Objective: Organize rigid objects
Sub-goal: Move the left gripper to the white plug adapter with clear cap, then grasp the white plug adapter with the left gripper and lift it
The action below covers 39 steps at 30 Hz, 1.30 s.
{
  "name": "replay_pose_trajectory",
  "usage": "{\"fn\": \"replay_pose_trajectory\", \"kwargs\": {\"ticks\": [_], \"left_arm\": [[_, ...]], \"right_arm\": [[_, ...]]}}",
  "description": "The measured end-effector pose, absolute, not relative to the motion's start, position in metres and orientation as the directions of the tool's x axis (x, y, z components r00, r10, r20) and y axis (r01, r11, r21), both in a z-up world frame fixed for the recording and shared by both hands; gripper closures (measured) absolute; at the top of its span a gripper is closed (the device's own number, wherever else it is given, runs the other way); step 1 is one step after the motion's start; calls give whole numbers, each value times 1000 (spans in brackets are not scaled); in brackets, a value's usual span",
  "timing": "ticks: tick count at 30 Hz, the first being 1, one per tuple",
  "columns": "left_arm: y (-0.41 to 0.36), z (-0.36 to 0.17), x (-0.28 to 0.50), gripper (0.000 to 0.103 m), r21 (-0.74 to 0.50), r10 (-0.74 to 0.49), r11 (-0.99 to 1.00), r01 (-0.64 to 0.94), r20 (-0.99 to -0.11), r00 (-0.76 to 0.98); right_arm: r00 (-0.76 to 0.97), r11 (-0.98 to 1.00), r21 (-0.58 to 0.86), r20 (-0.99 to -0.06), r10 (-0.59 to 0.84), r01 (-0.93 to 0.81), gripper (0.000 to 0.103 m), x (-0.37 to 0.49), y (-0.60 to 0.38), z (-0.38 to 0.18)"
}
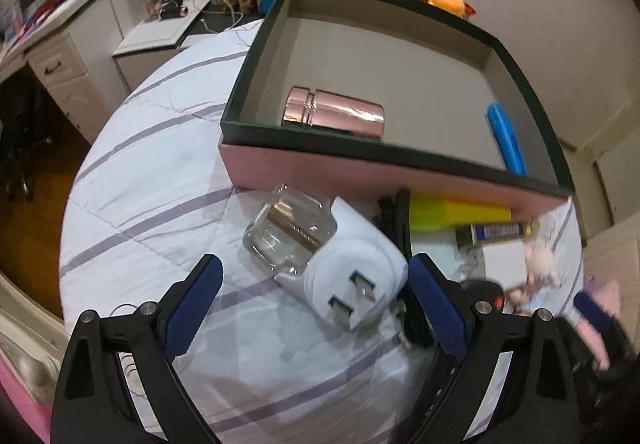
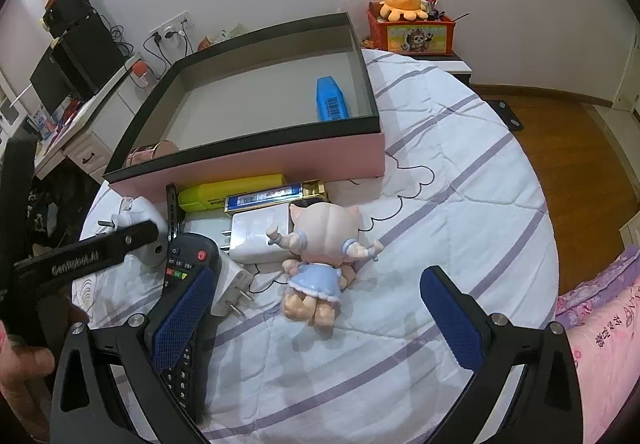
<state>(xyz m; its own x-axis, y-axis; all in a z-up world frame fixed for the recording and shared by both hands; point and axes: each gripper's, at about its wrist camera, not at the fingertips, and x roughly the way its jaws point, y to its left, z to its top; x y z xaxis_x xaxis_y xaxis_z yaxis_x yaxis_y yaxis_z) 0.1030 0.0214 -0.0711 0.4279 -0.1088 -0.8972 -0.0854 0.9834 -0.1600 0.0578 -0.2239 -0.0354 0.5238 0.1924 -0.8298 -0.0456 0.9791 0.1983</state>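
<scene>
A pink box with a dark rim [image 1: 360, 172] [image 2: 256, 164] sits on the bed and holds a rose-gold case [image 1: 336, 112] [image 2: 150, 153] and a blue case [image 1: 506, 138] [image 2: 332, 100]. My left gripper [image 1: 316, 296] is open around a white plug adapter [image 1: 352, 280] lying against a clear perfume bottle [image 1: 286, 232]. My right gripper [image 2: 316, 308] is open just short of a doll in a blue dress [image 2: 320, 256] that lies face down. Near it lie a black remote [image 2: 188, 284], a white charger [image 2: 260, 232], a small white plug [image 2: 234, 290], a yellow case [image 2: 232, 192] and a blue-gold bar [image 2: 272, 196].
The bed has a white quilt with purple stripes [image 2: 440, 184]. A desk with drawers [image 1: 52, 56] and a nightstand [image 1: 160, 32] stand at the left. A red toy crate with an orange plush [image 2: 412, 28] sits behind the bed. Wood floor [image 2: 580, 164] lies to the right.
</scene>
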Motion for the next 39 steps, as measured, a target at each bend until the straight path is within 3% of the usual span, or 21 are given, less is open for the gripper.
{"fn": "replay_pose_trajectory", "kwargs": {"ticks": [5,9,15,19,22,26,30,39], "left_arm": [[28,-78,110,7,-208,-129,967,-144,-895,426],[27,-84,112,24,-234,-160,961,-146,-904,397],[35,-83,109,31,-234,-174,965,-120,-909,379],[37,-80,106,32,-147,-99,983,-106,-924,369],[28,-82,108,24,-76,-30,991,-110,-928,372],[23,-91,110,25,-53,1,990,-127,-922,387],[30,-86,108,38,-99,-43,988,-115,-911,410],[33,-83,96,43,-130,-113,991,-16,-909,401]], "right_arm": [[519,979,193,-832,195,-59,0,60,-219,-35],[514,979,196,-834,200,-63,0,62,-216,-36],[513,978,195,-834,203,-69,0,64,-213,-33],[513,978,198,-834,203,-65,0,65,-214,-34],[512,977,202,-833,208,-68,0,66,-212,-34],[512,976,201,-832,213,-79,0,66,-209,-32],[515,978,197,-832,205,-71,0,67,-211,-31],[514,977,200,-832,207,-70,0,67,-211,-31]]}}
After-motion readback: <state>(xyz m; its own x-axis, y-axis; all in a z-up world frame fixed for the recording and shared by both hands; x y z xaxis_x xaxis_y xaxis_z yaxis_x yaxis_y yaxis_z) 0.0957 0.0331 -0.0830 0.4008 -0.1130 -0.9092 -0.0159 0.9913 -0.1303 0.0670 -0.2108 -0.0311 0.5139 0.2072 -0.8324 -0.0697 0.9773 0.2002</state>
